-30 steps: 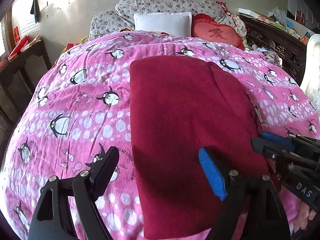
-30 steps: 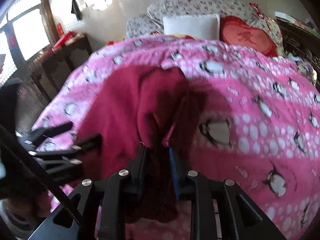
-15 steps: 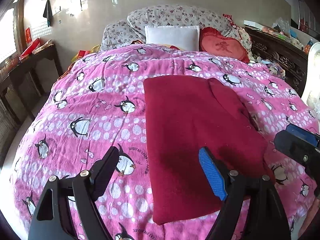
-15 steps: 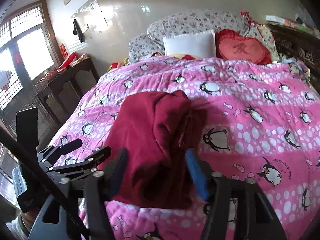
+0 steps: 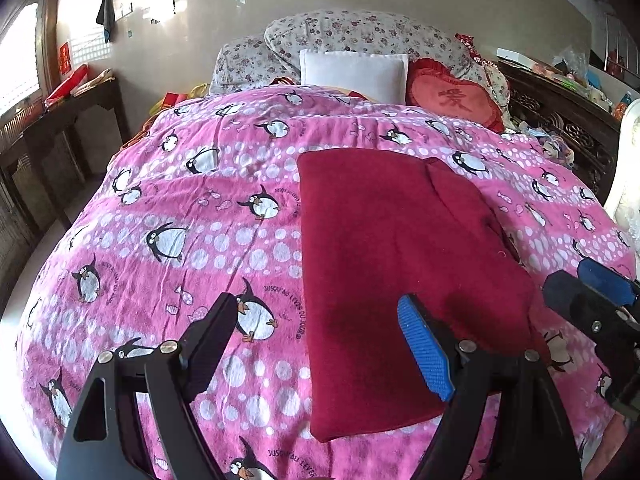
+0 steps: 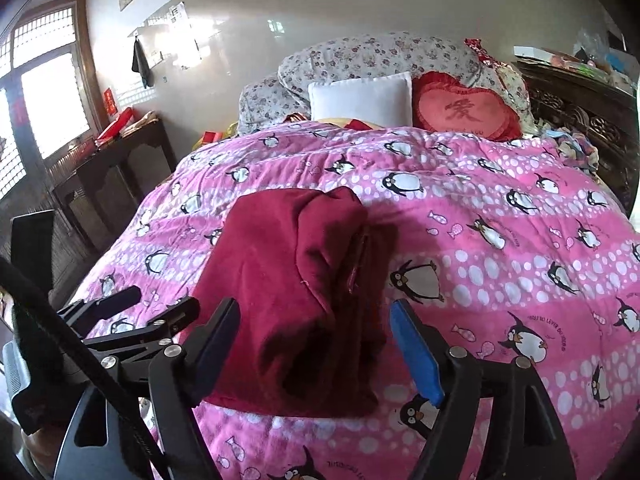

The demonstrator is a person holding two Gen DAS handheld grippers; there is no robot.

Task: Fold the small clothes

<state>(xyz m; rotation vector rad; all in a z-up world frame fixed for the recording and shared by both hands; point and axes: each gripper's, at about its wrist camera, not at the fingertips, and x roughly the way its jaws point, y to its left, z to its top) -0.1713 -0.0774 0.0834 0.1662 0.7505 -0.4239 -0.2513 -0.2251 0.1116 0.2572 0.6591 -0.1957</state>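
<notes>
A dark red garment [image 5: 380, 260] lies folded on the pink penguin quilt [image 5: 180, 220], with a narrower fold along its right side. My left gripper [image 5: 316, 320] hovers open above its near left edge, touching nothing. The right wrist view shows the same garment [image 6: 288, 272] bunched in thick folds on the quilt [image 6: 500, 240]. My right gripper [image 6: 314, 320] is over its near end with its jaws opening; the cloth lies between and below the fingers, free of the pads. Each gripper also shows in the other's view: the right gripper [image 5: 588, 292] and the left gripper [image 6: 152, 304].
At the head of the bed lie a white pillow [image 5: 354, 74], a red heart cushion [image 5: 452, 98] and floral pillows [image 5: 360, 36]. A dark wooden side table [image 5: 60, 120] stands left of the bed; a carved dark cabinet [image 5: 560, 120] with clutter stands on the right.
My right gripper opened and let go of the red garment's edge, then drew back and upward. The garment settled on the quilt. My left gripper pulled back a little, still open.
</notes>
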